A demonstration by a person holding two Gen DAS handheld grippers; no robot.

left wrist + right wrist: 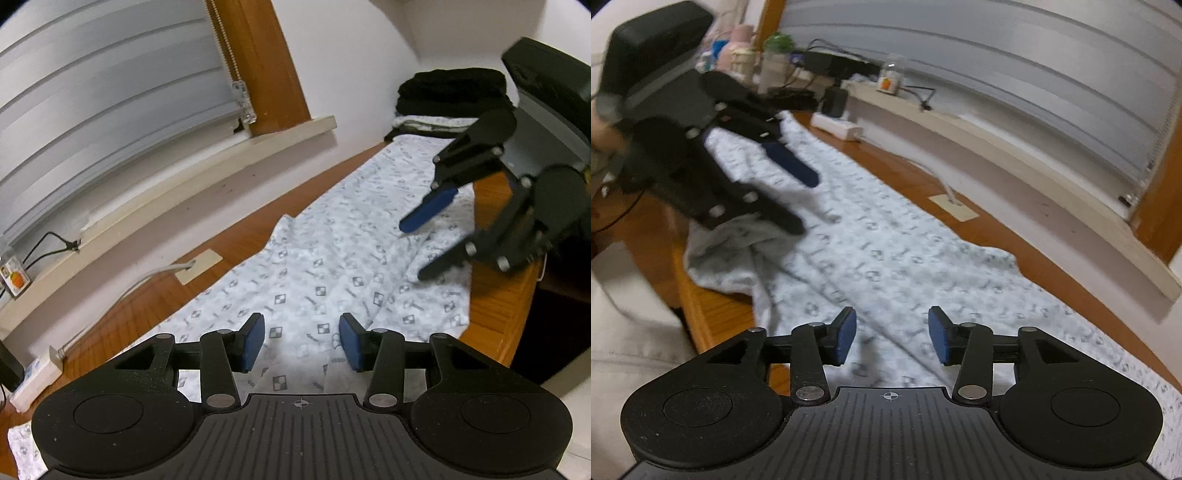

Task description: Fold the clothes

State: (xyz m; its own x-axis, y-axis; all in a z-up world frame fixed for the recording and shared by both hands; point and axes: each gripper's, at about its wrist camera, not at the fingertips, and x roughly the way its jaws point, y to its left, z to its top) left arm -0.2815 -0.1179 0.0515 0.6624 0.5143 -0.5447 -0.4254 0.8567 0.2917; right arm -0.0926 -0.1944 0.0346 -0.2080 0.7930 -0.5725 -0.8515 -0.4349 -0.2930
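Left gripper (302,341) parted over patterned garment (332,258) | right gripper (892,338) parted, angled down

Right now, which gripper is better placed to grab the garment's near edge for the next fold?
Probably right. The right gripper hangs open near the patterned garment's near edge. The left gripper is open over mid-cloth.

A lived-in room at home
Window blind (110,92), wooden desk (229,236), folded clothes stack (450,96), and cups and a small plant (779,41) crowding the sill (960,125)
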